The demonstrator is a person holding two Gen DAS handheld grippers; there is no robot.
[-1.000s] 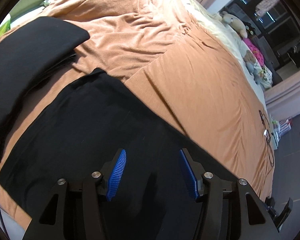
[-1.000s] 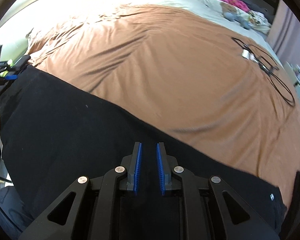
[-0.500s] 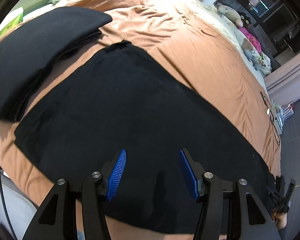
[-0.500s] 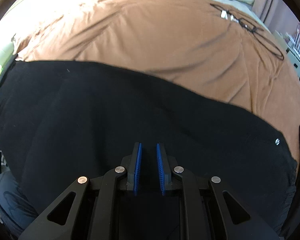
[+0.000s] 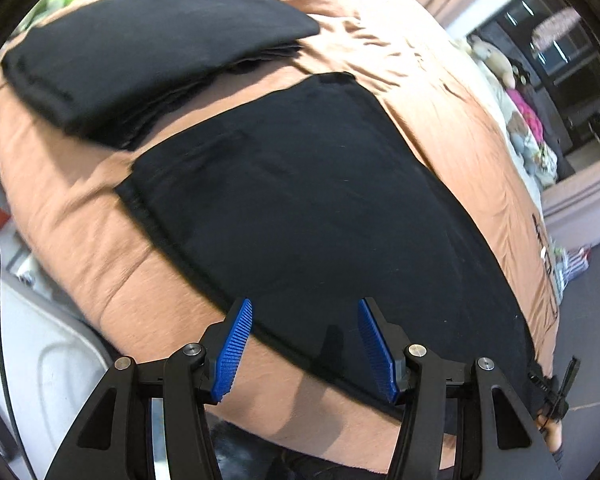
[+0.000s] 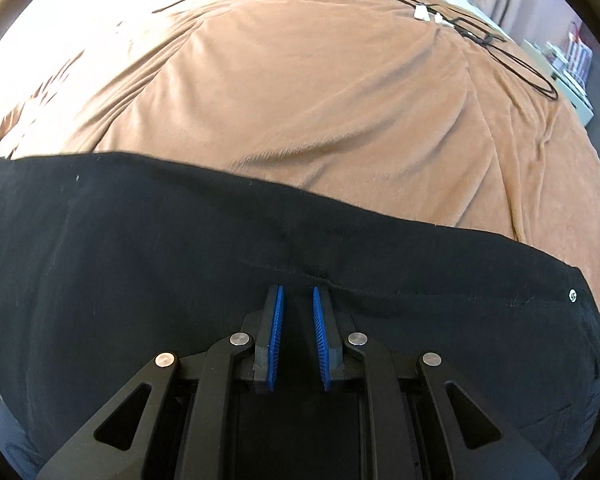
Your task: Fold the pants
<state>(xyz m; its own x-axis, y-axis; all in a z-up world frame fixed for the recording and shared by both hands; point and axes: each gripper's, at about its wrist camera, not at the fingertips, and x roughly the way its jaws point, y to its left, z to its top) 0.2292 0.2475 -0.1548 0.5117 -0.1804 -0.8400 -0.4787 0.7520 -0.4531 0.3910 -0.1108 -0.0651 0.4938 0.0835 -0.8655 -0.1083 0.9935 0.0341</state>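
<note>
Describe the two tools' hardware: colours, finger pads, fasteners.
Both match: the left tool and right tool have matte black angular linkage arms with triangular cut-outs, round silver pivot pins, and ridged bright blue pads on the inner finger faces. No markings or sleeves visible.

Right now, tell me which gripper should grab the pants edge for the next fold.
Left. The left gripper is open, straddling the near edge of the pants. The right gripper is nearly closed above mid-fabric, with no edge between its pads.
</note>
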